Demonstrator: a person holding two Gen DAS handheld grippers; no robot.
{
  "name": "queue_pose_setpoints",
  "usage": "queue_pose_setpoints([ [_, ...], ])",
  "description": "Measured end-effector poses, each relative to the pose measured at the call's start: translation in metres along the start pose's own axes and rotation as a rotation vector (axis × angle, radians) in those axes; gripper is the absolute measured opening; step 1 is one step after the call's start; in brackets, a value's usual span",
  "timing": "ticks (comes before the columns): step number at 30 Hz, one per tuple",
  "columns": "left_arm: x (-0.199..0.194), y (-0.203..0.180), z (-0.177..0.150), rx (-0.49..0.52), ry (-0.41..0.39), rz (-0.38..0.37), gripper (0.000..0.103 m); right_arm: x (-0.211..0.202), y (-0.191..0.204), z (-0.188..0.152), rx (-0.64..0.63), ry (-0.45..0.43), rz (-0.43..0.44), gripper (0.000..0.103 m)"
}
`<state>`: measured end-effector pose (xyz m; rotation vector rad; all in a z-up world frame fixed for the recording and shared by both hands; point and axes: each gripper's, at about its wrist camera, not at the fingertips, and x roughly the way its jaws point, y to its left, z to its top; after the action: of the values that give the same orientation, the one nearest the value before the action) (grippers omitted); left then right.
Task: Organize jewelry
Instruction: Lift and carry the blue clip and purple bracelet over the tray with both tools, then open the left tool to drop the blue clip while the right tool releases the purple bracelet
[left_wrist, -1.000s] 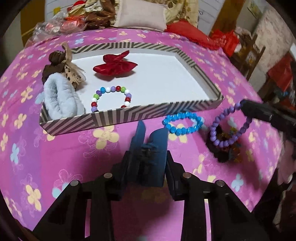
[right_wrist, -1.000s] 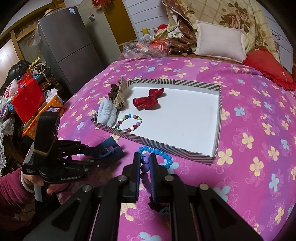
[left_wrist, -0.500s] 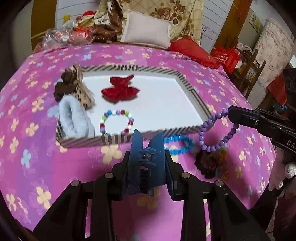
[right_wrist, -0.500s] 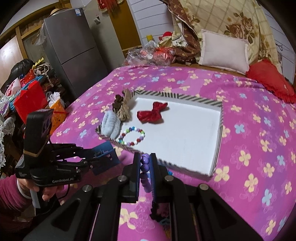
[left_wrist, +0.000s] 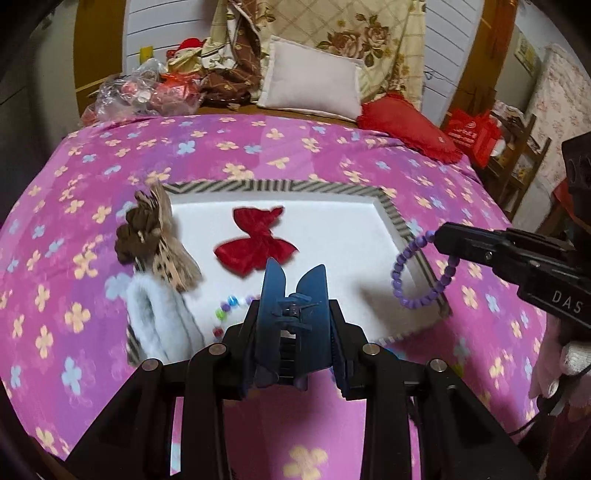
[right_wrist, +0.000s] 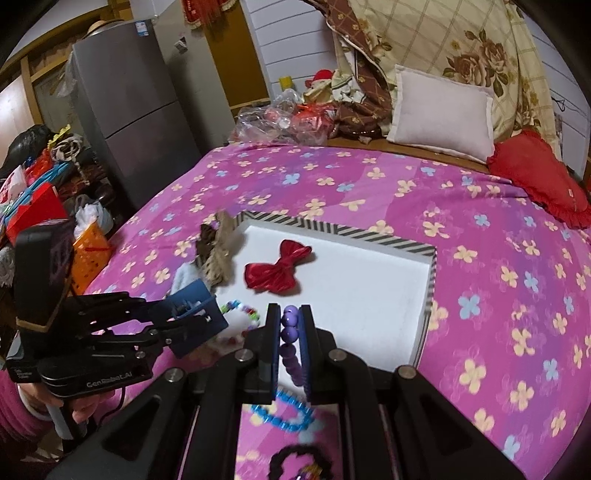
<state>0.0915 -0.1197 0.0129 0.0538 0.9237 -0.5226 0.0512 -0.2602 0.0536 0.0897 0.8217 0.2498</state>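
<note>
Your left gripper (left_wrist: 293, 325) is clamped on a dark blue claw hair clip (left_wrist: 291, 314), gripped by its sides with the two wings pointing up and forward. Just ahead of and below it lies the striped tray (left_wrist: 280, 186) on the pink flowered bedspread (left_wrist: 258, 147). A multicoloured bead bracelet (left_wrist: 231, 310) sits directly past the fingertips inside the near edge, a pale blue fluffy scrunchie (left_wrist: 159, 325) to their left, a brown bow (left_wrist: 147, 236) beyond that on the tray's left rim, and a red bow (left_wrist: 256, 242) straight ahead in the middle.

Your right gripper (right_wrist: 290, 332) has its jaws narrowed almost fully onto a purple bead bracelet (right_wrist: 290, 336), which hangs as a loop from the tips over the tray's near right corner. Beneath and behind it, off the tray, a blue bead bracelet (right_wrist: 284, 415) and a dark scrunchie (right_wrist: 299, 461) lie on the bedspread.

Risks from here, as a judgement: the purple loop hangs free, so it could catch the tray wall and land half outside. The clip could pivot or spring out if your left jaws loosen too soon, and it could fall onto the multicoloured bracelet. Your two grippers sit near each other over the same front edge, so crossing paths could knock one load loose.
</note>
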Motion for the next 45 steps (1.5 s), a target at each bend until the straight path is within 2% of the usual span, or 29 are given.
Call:
queue_pose_setpoints([
  [9, 0.046, 0.04, 0.048, -0.11, 0.012, 0.094, 0.036, 0.064, -0.024, 0.035, 0.067, 0.033, 0.038, 0.009],
  [14, 0.073, 0.06, 0.061, -0.163, 0.025, 0.176, 0.036, 0.098, -0.021, 0.05, 0.041, 0.067, 0.072, 0.009],
  [22, 0.105, 0.069, 0.068, -0.193, 0.062, 0.199, 0.036, 0.154, -0.059, 0.056, 0.069, 0.16, -0.029, 0.009],
  [29, 0.117, 0.069, 0.074, -0.203, 0.075, 0.212, 0.036, 0.174, -0.074, 0.056, 0.105, 0.156, -0.046, 0.01],
  [31, 0.118, 0.069, 0.075, -0.197, 0.078, 0.212, 0.036, 0.175, -0.072, 0.055, 0.102, 0.154, -0.045, 0.018],
  [33, 0.117, 0.069, 0.076, -0.193, 0.077, 0.219, 0.036, 0.17, -0.072, 0.053, 0.118, 0.154, -0.038, 0.039],
  [38, 0.107, 0.062, 0.074, -0.162, 0.071, 0.235, 0.039, 0.144, -0.066, 0.047, 0.115, 0.133, -0.015, 0.045],
  [45, 0.075, 0.05, 0.06, -0.138, 0.029, 0.216, 0.052, 0.093, -0.049, 0.028, 0.083, 0.102, -0.007, 0.056],
])
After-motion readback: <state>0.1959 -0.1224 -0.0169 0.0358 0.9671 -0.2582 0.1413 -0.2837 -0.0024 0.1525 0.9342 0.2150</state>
